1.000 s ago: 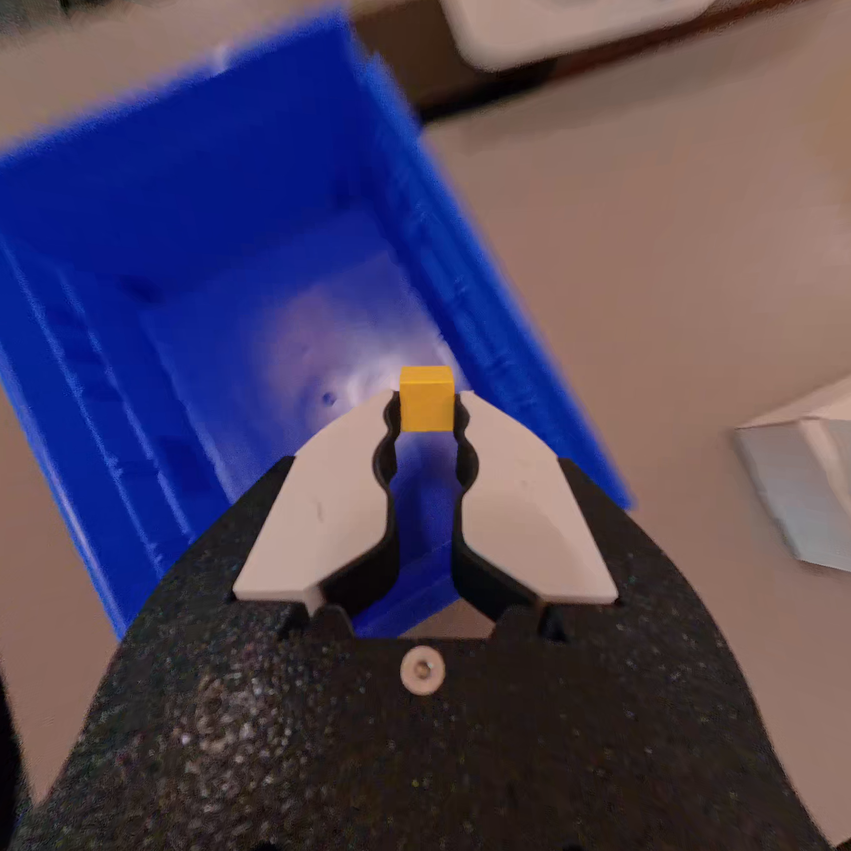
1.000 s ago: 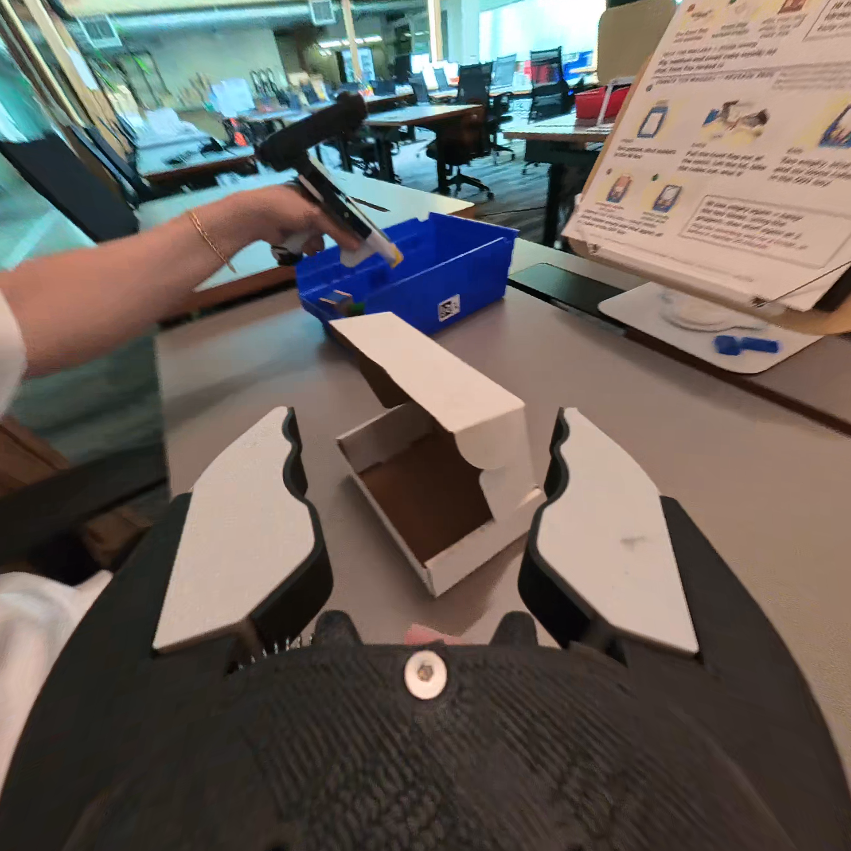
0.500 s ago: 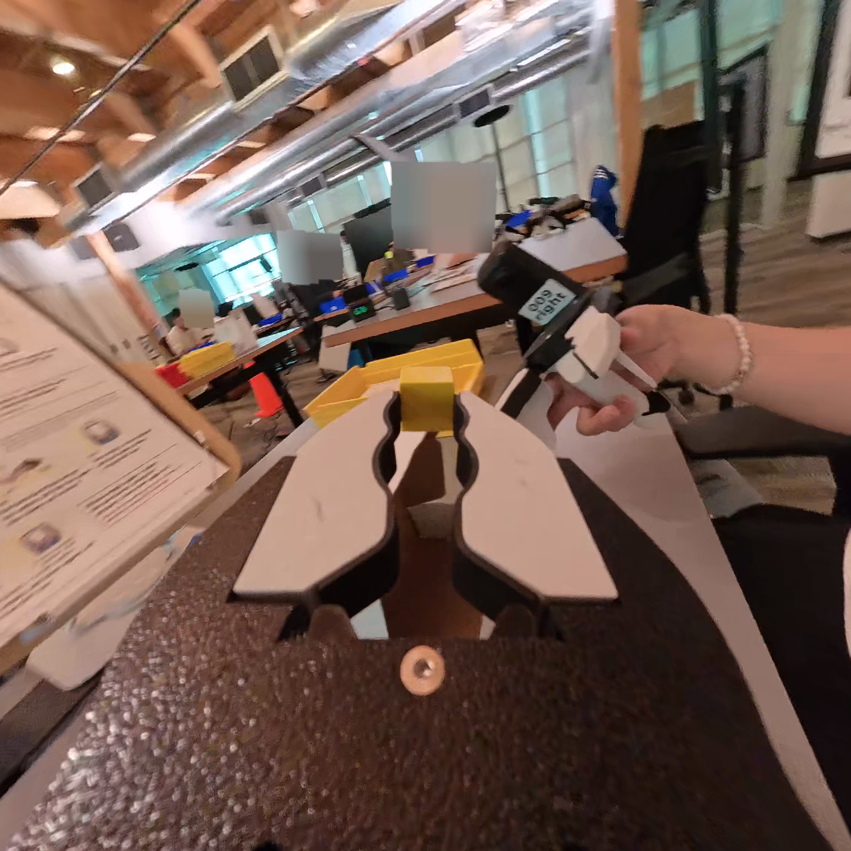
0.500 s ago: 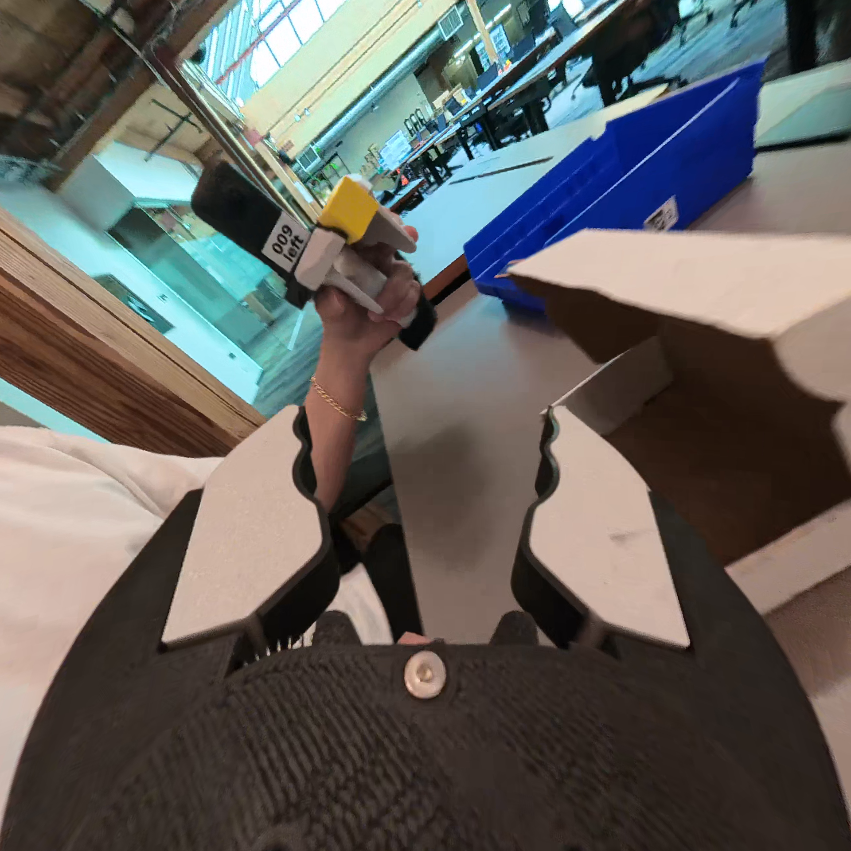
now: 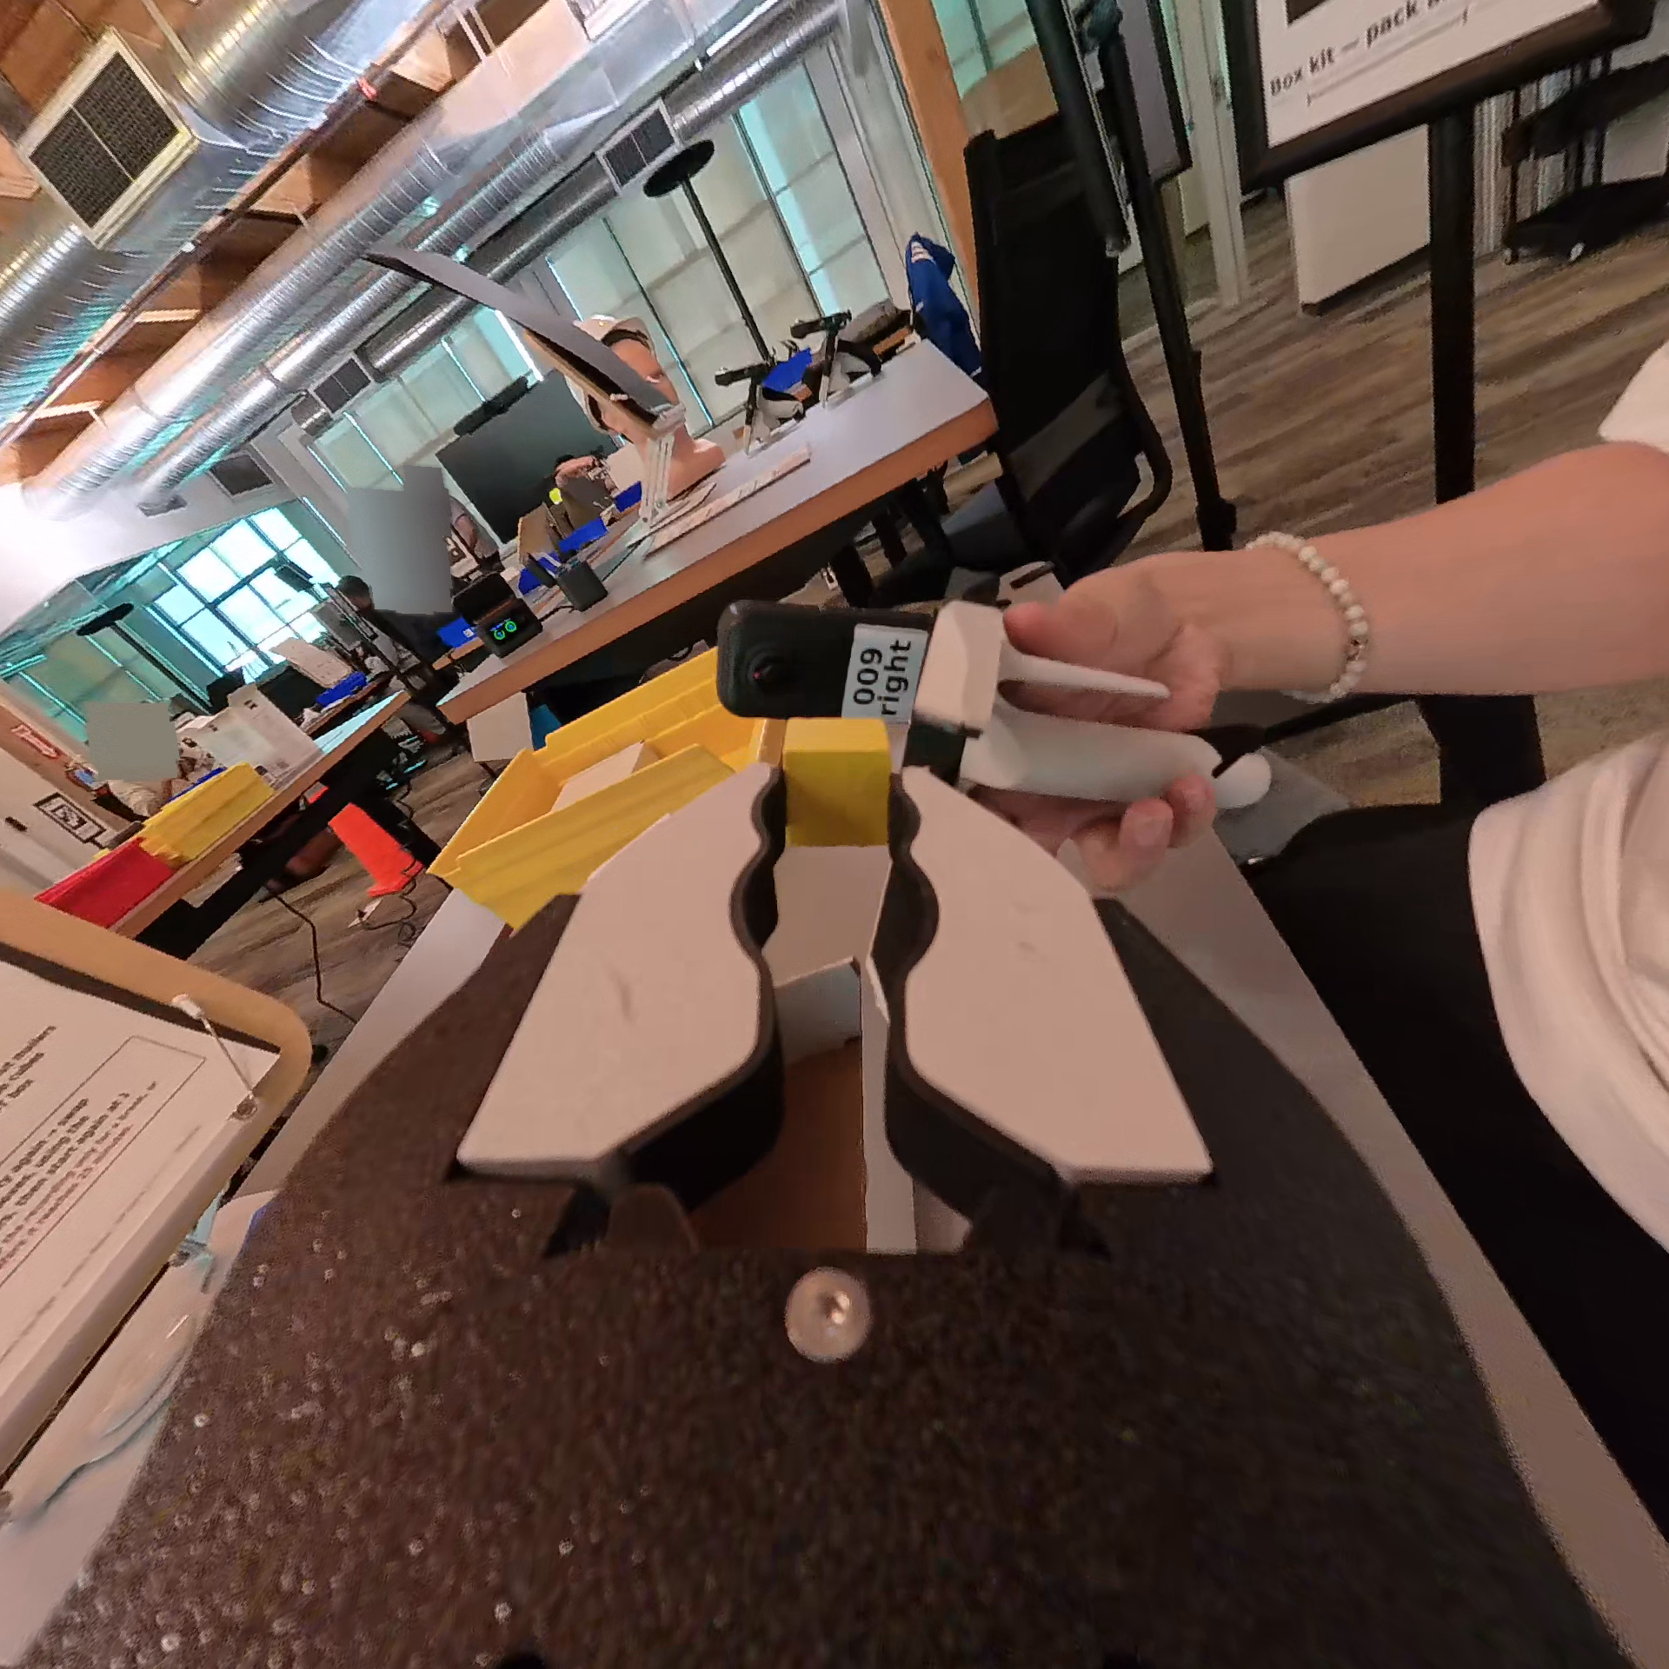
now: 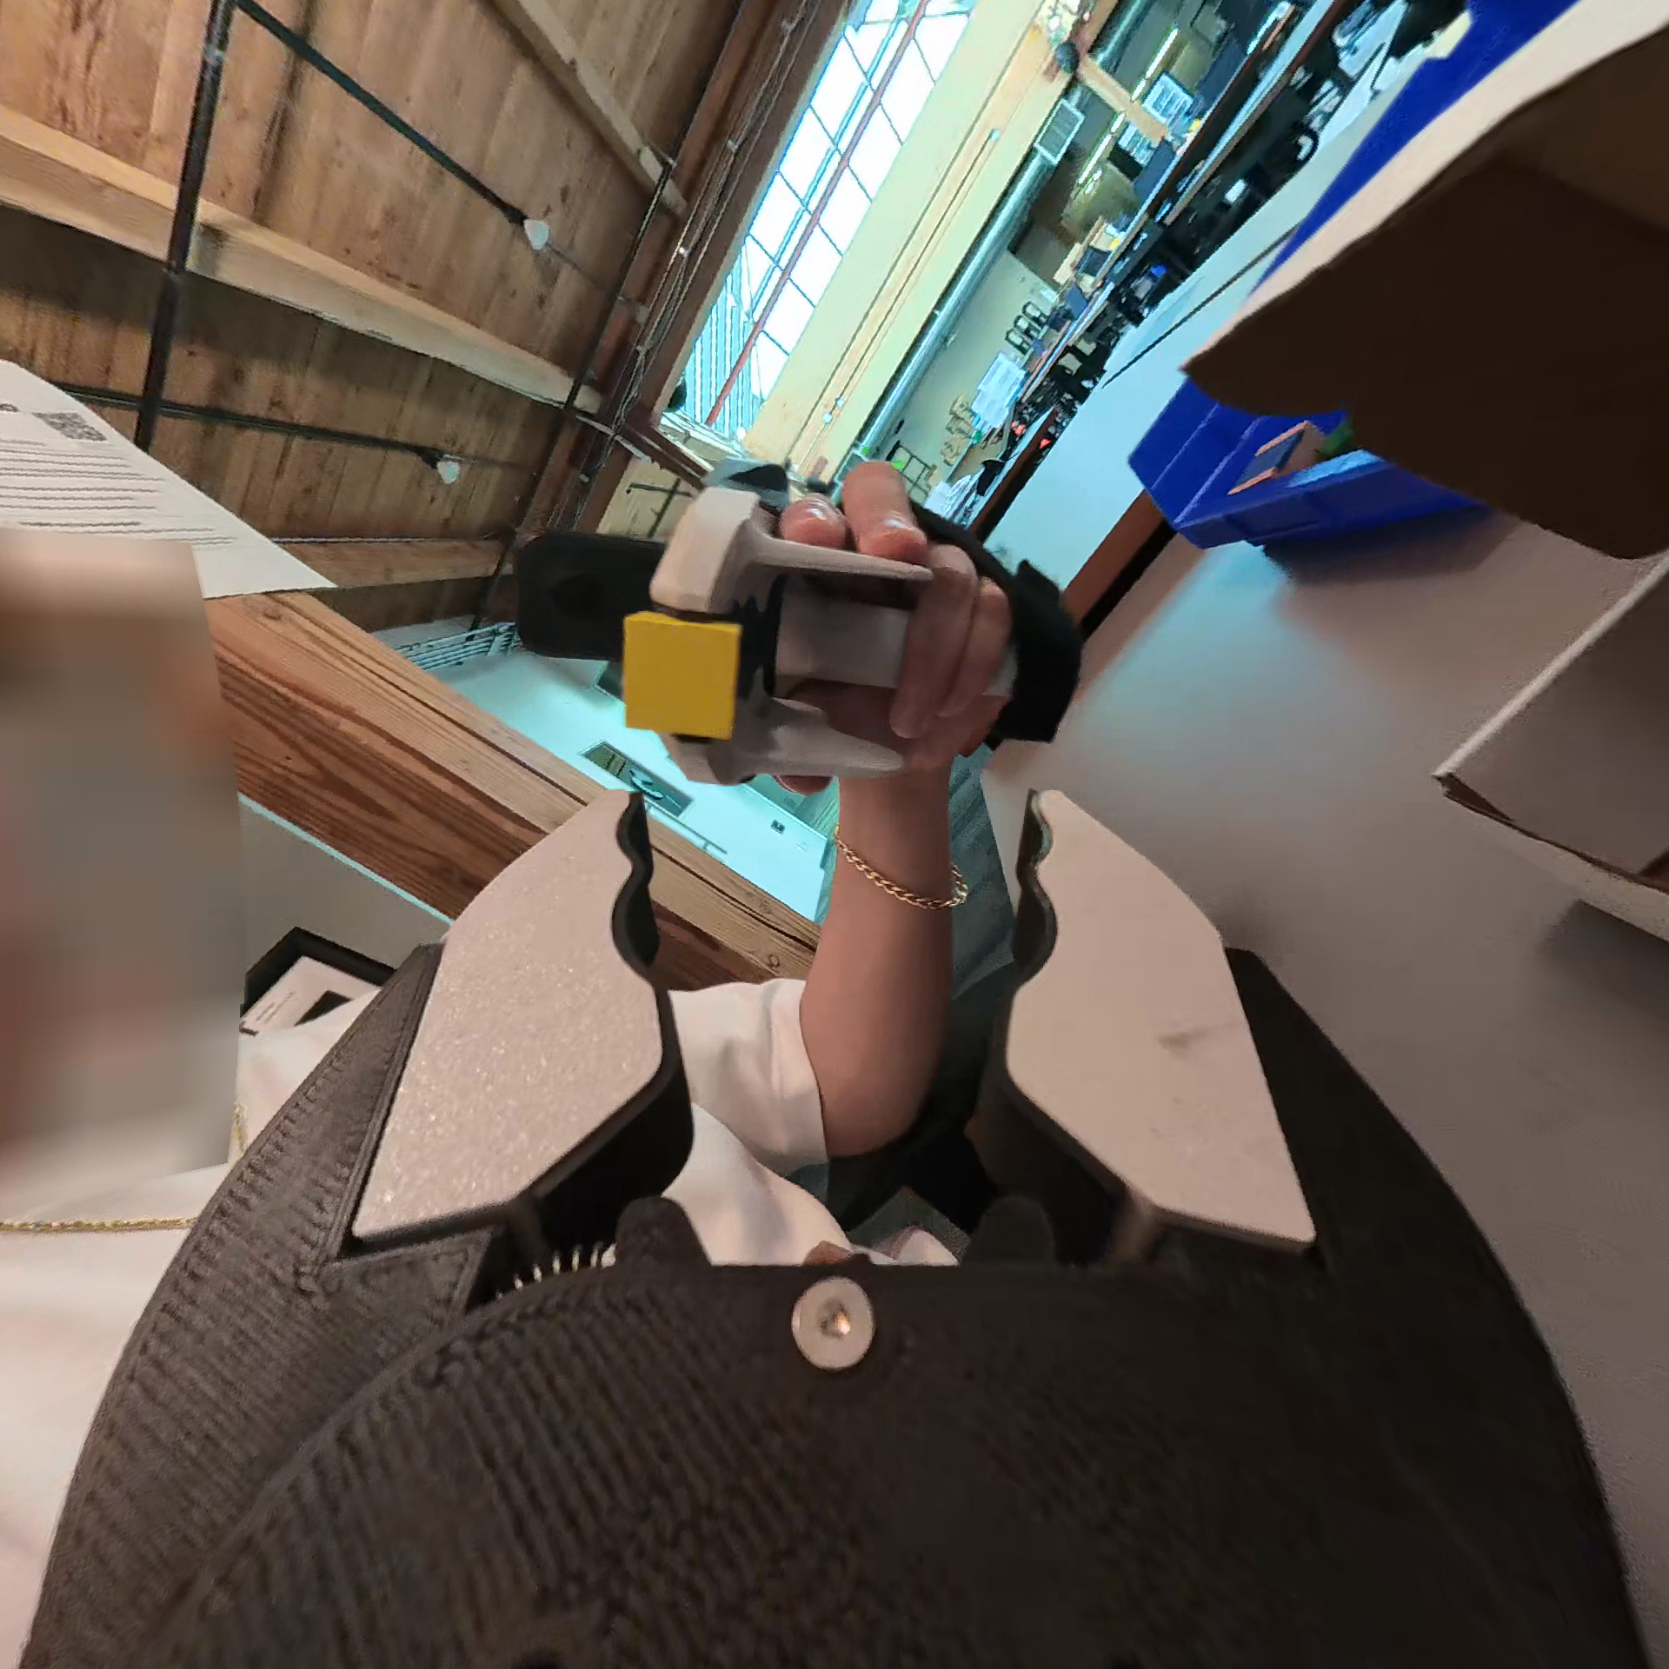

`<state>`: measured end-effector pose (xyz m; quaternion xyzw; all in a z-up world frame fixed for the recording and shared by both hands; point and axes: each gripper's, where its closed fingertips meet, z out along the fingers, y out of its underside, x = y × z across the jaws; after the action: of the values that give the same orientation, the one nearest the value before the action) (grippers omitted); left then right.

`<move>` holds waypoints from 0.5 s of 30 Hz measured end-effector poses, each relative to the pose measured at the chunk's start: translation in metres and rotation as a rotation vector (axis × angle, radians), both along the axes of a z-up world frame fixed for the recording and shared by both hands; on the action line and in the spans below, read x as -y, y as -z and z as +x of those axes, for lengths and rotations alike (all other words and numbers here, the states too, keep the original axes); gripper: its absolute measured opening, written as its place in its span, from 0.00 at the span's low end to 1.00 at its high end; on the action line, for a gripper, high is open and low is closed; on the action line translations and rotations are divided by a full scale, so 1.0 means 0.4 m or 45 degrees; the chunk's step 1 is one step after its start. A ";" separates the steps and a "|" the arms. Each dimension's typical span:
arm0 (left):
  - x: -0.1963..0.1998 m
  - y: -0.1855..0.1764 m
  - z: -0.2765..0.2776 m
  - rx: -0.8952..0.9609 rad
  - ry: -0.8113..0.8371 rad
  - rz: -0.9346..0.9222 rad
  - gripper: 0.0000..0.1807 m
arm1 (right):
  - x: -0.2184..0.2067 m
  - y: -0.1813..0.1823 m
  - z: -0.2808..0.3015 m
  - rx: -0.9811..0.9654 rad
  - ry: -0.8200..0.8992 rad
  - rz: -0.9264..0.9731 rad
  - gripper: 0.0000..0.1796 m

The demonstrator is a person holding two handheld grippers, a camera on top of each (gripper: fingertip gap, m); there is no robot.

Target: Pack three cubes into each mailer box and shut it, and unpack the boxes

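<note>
My left gripper (image 5: 835, 799) is shut on a yellow cube (image 5: 835, 777), held at its fingertips. Below it, between the fingers, I see the open mailer box's brown inside (image 5: 795, 1147) and a white flap (image 5: 817, 1002). My right gripper (image 6: 835, 831) is open and empty, pointed at the left one. In the right wrist view the yellow cube (image 6: 682, 673) sits in the left gripper's white fingers (image 6: 795, 763), held up in a hand. The mailer box's raised lid (image 6: 1490, 316) and white wall (image 6: 1580, 750) are at the right.
A blue bin (image 6: 1291, 488) with small blocks stands beyond the box on the grey table (image 6: 1264, 722). A yellow bin (image 5: 578, 813) is on the far side. An instruction board (image 5: 90, 1084) stands at the left. The hand with the right gripper's camera body (image 5: 813, 673) is close ahead.
My left gripper has carried the yellow cube from over the blue bin to above the open mailer box. My right gripper has turned from the box towards the left gripper and stays open.
</note>
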<state>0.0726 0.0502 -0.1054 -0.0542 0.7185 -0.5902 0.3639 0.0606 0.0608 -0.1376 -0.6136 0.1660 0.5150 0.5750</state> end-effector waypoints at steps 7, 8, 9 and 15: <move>0.000 0.015 -0.006 0.040 -0.003 0.076 0.11 | 0.002 -0.035 -0.003 -0.022 -0.005 0.051 0.39; 0.003 0.017 -0.005 0.050 0.000 0.083 0.11 | 0.003 -0.035 -0.002 -0.018 -0.001 0.047 0.37; 0.010 0.020 -0.009 0.060 0.020 0.088 0.11 | 0.002 -0.033 -0.001 -0.007 0.006 0.038 0.37; 0.036 0.038 -0.005 0.073 0.061 0.100 0.12 | 0.012 -0.053 -0.021 -0.012 -0.066 0.104 0.22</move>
<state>0.0707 0.0358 -0.1207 -0.0057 0.7315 -0.5714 0.3719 0.0524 0.0560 -0.1164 -0.5913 0.1315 0.5390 0.5853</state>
